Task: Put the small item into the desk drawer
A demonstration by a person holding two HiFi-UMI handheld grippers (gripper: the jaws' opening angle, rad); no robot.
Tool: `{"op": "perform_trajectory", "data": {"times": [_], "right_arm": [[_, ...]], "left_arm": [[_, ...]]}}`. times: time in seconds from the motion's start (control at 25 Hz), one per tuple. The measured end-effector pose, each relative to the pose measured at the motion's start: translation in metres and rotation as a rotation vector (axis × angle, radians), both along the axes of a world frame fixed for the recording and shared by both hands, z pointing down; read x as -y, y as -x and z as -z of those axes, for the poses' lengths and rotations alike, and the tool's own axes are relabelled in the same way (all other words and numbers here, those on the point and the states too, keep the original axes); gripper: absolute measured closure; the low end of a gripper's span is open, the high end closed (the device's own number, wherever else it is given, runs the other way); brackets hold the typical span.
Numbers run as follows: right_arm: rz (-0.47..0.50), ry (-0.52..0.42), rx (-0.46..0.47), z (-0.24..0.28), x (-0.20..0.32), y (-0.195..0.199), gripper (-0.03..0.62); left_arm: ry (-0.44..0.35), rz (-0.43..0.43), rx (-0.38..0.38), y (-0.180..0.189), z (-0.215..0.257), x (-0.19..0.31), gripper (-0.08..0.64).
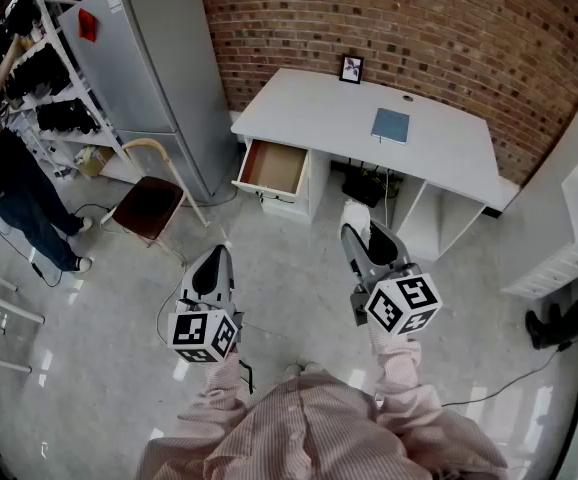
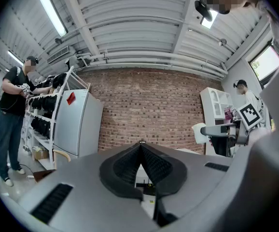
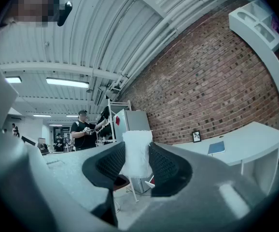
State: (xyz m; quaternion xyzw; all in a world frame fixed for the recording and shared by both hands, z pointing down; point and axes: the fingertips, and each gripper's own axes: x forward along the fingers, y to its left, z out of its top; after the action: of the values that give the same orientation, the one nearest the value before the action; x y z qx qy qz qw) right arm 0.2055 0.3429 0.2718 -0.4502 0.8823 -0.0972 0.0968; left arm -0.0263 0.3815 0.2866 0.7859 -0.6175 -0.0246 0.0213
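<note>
While the person faced the desk, right gripper (image 1: 353, 230): held level, jaws standing wide, pads pressed on both sides of the small item (image 1: 355, 211)
Small item: white, fuzzy-edged block, upright between the right gripper's (image 3: 136, 148) jaws, its top poking above the jaw tips (image 3: 137, 158); in the air over the floor, well apart from the drawer (image 1: 274, 168)
Left gripper (image 1: 216, 252): held level beside the right one, over the floor
Left jaws: tips brought together in the left gripper (image 2: 141, 144) view, nothing between them
Drawer: pulled out at the desk's left end, wooden inside showing, front panel toward the person
Desk (image 1: 309, 108): white, set against the brick wall (image 1: 419, 18)
On the desk: blue book (image 1: 390, 125) lying flat toward the right; small picture frame (image 1: 351, 68) upright at the back edge by the wall
Left of the desk: tall grey cabinet (image 1: 159, 58), with a chair (image 1: 149, 204) in front of it
Far left: another person (image 1: 9, 178) in dark clothes stood at a shelf rack
</note>
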Motion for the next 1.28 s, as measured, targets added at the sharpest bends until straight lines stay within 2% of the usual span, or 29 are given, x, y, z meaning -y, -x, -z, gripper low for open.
{"op": "perform_trajectory", "data": {"times": [0.76,1.04,1.28], "right_arm": [[0.038,0.022,0.023,-0.018,0.006,-0.009,0.434],[0.037,0.042,0.025,-0.024,0.031,-0.012,0.434],[0.042,0.057,0.025,-0.032,0.076,0.008,0.434]], "left_arm": [[0.033,0.032,-0.019,-0.014,-0.02,-0.002,0.56],[0.049,0.018,-0.007,-0.018,-0.025,0.02,0.56],[0.05,0.019,-0.016,0.002,-0.03,0.066,0.56]]}}
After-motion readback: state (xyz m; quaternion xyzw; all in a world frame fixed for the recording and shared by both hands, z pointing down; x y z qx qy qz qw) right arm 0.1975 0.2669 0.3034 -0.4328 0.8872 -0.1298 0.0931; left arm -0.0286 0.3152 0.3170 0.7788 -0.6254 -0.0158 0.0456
